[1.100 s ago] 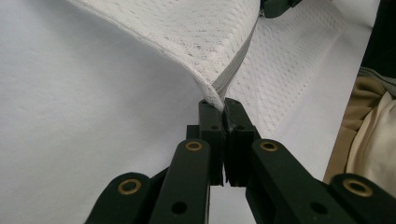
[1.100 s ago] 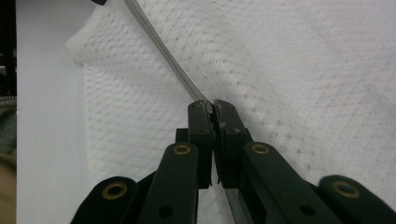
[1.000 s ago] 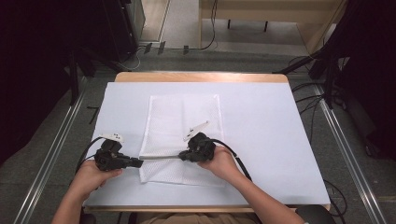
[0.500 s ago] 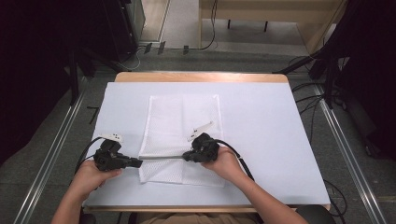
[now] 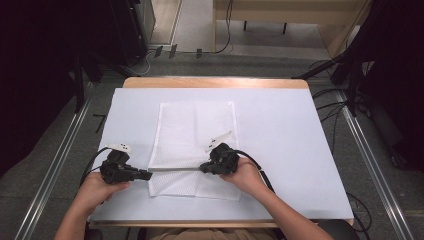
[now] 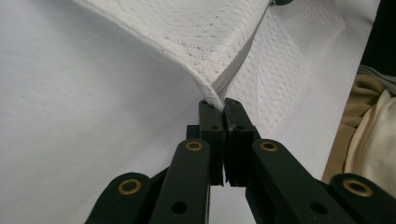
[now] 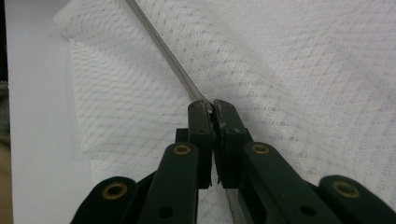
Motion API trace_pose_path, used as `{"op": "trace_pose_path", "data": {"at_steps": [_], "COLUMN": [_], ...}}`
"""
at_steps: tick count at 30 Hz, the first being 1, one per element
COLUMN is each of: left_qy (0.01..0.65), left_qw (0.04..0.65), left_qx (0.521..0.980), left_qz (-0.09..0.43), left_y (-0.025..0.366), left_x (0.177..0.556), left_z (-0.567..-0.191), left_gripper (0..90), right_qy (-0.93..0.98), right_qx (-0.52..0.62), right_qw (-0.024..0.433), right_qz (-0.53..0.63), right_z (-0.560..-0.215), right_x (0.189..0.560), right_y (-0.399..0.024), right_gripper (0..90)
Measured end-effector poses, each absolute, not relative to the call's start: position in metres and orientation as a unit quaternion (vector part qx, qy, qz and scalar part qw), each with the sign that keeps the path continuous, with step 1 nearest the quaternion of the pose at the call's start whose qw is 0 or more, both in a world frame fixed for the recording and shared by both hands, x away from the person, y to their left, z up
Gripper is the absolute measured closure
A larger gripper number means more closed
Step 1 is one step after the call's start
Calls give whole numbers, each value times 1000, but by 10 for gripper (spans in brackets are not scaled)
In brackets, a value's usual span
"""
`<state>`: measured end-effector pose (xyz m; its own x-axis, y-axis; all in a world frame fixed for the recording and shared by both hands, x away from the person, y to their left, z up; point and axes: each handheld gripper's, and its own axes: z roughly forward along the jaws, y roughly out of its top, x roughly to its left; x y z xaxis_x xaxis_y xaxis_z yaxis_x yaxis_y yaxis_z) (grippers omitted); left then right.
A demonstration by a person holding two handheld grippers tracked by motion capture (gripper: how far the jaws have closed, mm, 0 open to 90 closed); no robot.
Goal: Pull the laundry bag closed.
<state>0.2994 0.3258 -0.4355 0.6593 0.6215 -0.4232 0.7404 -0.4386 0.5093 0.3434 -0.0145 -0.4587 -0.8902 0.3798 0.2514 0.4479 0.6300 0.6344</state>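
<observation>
Now, view by view, what you have in hand:

High view, desk: a white sheet covers the desk (image 5: 280, 145), and the white mesh bag (image 5: 197, 131) lies flat on it, a little left of the middle, its near end towards you.
High view, zipper: a grey zipper (image 5: 175, 169) runs across the bag near that near end, stretched straight between your two tools.
High view, left tool: your left tool (image 5: 148, 175) sits at the bag's left edge, at the zipper's left end, with your left hand (image 5: 97, 189) behind it.
High view, right tool: your right tool (image 5: 202, 168) meets the zipper right of the bag's middle (a small white tag lies just beyond it), your right hand (image 5: 246, 175) wrapped round it.
Left gripper view, tool: the jaws are pressed together, clamped on the bag's corner (image 6: 212, 95) where the zipper tape ends; the mesh lifts off the sheet there.
Left gripper view, zipper: it runs away from the jaws up to the right.
Right gripper view, tool: the jaws are closed, pinching the zipper (image 7: 184, 77) at their tips, mesh lying all round them.
Right gripper view, zipper: the grey line leads off to the upper left.
</observation>
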Motion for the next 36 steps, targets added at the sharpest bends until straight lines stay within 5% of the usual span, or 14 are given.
{"op": "trace_pose_path", "data": {"at_steps": [36], "left_qy": [403], "left_qw": [346], "left_qx": [841], "left_qz": [-98], "left_y": [327], "left_x": [299], "left_z": [-436], "left_gripper": [889], "right_qy": [-901], "right_qx": [-243], "right_qw": [42], "right_qz": [-357], "right_z": [-455], "right_x": [339], "right_y": [-52], "right_gripper": [880]}}
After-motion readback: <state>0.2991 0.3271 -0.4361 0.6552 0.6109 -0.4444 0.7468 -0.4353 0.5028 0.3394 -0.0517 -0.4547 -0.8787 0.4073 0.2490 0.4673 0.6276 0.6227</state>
